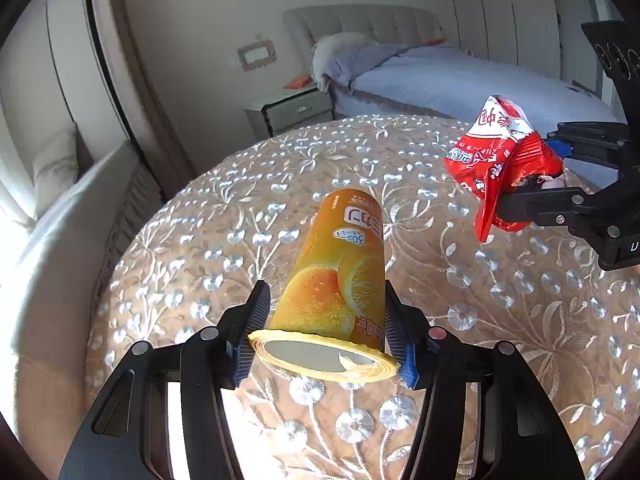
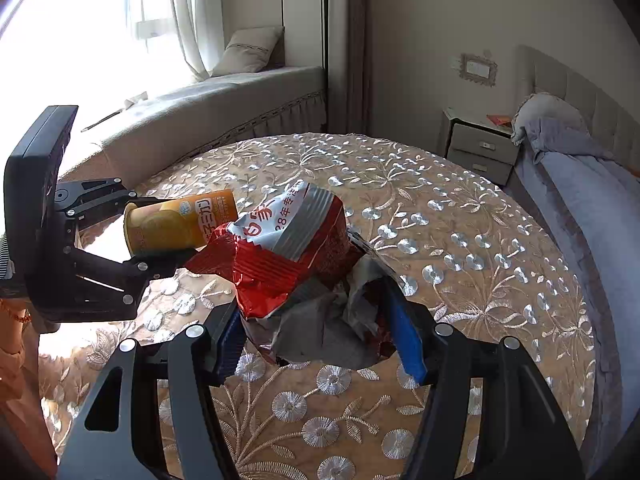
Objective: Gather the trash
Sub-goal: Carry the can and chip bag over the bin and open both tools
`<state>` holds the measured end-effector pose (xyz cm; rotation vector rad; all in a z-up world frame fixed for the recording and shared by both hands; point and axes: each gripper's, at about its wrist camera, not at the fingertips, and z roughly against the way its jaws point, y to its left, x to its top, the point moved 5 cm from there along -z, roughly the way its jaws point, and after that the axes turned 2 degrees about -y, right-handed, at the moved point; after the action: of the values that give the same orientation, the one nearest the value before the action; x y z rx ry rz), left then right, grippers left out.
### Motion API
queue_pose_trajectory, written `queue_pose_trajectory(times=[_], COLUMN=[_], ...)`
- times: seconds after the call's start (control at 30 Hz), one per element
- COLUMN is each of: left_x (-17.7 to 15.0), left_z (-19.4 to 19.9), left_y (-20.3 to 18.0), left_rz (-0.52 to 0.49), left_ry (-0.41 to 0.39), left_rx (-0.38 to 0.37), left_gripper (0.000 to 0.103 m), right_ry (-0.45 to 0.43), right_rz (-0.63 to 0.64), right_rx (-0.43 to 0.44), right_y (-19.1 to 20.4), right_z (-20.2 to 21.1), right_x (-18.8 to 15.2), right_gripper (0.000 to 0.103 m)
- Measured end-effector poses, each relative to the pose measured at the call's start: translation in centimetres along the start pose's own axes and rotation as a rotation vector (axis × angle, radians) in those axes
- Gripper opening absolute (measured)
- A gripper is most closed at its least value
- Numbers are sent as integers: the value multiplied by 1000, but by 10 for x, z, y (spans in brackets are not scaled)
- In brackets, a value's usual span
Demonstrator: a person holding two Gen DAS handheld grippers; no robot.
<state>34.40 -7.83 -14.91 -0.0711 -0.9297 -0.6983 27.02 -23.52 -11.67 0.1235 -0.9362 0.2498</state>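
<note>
Holding trash up: left fingers [image 1: 326, 334] pinch the cup [image 1: 340, 276], right fingers [image 2: 316, 320] pinch the wrapper [image 2: 292, 256] at three o'clock. Next they need a bin; none shows.

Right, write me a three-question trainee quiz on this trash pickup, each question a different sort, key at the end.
1. True or false: the left gripper holds the orange juice cup lying on its side, its jaws pressing the cup near the rim.
2. Multiple choice: the right gripper holds A) a glass bottle, B) the red snack wrapper, C) a spoon.
3. Fill in: the round table is covered by an embroidered ____ tablecloth.

Key: 1 true; 2 B; 3 floral.
</note>
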Motion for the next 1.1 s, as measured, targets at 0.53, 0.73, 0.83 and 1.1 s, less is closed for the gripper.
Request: queue_pose_trajectory(times=[0.53,0.73,0.83,1.1], left_x=[-11,-8,-6,-16], left_z=[137,157,161,150], left_y=[-120,-183,-219,-310], left_rz=[91,27,-19,-158], left_ry=[-128,-146,-152,-135], left_rx=[-65,-113,-151,-268], left_gripper=[55,55,55,55], right_ry=[-107,-125,-112,-77], right_rz=[-63,-85,-111,-213], right_rx=[-154,-242,-280,-394], right_y=[-3,-9,-18,-49], right_z=[160,205,224,269], right_x=[-81,-121,-141,-199], right_gripper=[64,64,64,65])
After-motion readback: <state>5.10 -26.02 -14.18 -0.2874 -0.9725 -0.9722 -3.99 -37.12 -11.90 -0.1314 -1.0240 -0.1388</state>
